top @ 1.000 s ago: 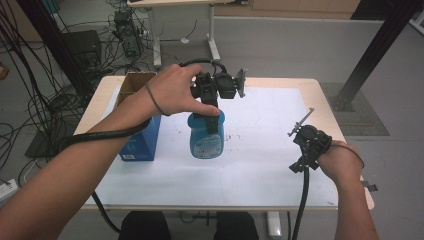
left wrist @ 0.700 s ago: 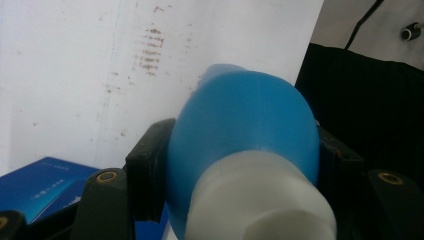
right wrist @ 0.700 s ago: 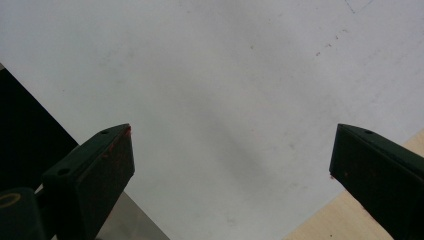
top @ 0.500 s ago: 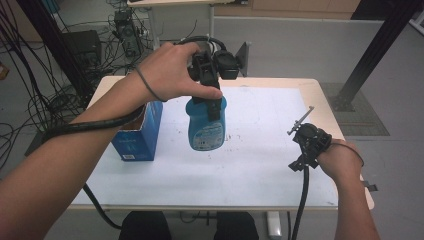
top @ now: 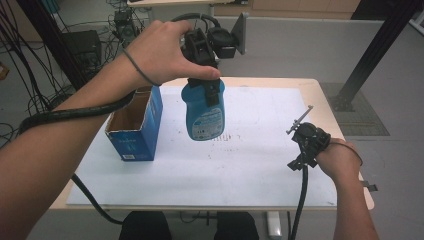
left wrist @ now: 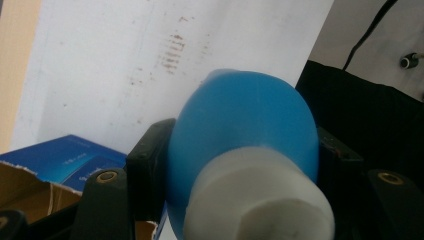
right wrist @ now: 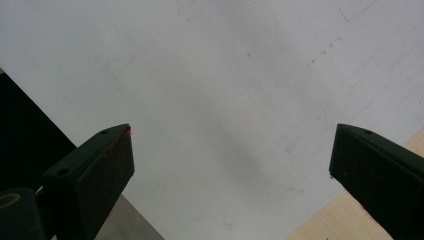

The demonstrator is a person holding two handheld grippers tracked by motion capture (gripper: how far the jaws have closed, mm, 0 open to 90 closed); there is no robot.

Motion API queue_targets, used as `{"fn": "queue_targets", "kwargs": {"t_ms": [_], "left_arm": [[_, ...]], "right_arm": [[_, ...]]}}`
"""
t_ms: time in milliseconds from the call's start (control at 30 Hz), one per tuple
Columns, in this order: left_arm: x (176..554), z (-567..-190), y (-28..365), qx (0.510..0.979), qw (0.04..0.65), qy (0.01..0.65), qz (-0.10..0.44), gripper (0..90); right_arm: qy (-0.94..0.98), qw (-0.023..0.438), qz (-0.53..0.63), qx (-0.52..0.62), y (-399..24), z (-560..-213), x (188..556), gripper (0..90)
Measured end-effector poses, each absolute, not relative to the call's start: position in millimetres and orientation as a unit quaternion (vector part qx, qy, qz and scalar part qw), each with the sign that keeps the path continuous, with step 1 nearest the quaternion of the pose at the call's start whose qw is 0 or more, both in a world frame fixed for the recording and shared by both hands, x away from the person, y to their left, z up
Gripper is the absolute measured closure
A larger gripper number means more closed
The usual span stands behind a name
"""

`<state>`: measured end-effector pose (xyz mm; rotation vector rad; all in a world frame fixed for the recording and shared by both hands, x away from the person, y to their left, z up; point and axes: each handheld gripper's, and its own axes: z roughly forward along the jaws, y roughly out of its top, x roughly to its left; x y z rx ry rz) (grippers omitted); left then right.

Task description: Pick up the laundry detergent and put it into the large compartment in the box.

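Observation:
A blue bottle (top: 204,112) with a white cap hangs in the air above the white sheet (top: 250,150), its neck clamped from above by my left gripper (top: 206,85). In the left gripper view the bottle (left wrist: 245,135) and its white cap (left wrist: 257,200) sit squeezed between the two black jaws. An open blue cardboard box (top: 134,125) stands on the table just left of the bottle. My right gripper (top: 300,125) rests low at the right side of the sheet. Its jaws stand wide apart in the right gripper view (right wrist: 230,165), with bare white sheet between them.
The wooden table (top: 320,87) carries the white sheet over most of its top. A black post (top: 370,55) rises behind the right corner. Cables and equipment (top: 75,45) lie on the floor at the far left. A grey partition (top: 300,45) stands behind the table.
My left hand has lifted the blue bottle well up off the sheet. The right hand and its gripper have stayed put.

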<state>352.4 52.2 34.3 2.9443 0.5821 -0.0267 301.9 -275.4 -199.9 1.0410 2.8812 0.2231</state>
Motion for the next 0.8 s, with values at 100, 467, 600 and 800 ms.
{"fn": "queue_targets", "kwargs": {"t_ms": [100, 467, 600, 800], "left_arm": [[353.9, 38.5, 57.1, 0.976, 0.076, 0.204, -0.009, 37.0], [362.3, 53.8, 80.1, 0.962, 0.082, 0.260, -0.002, 37.0], [366.1, 61.0, 90.9, 0.954, 0.083, 0.286, 0.001, 37.0], [372.6, 64.7, 104.5, 0.947, 0.080, 0.310, -0.001, 37.1]], "right_arm": [[0.938, 0.033, 0.073, 0.338, -274.5, -200.0, 302.5, 4.1], [0.938, 0.033, 0.072, 0.338, -272.9, -202.2, 303.8, 4.0], [0.939, 0.033, 0.071, 0.334, -273.9, -202.1, 304.1, 4.0], [0.938, 0.031, 0.070, 0.339, -273.6, -204.0, 304.1, 4.0]]}}
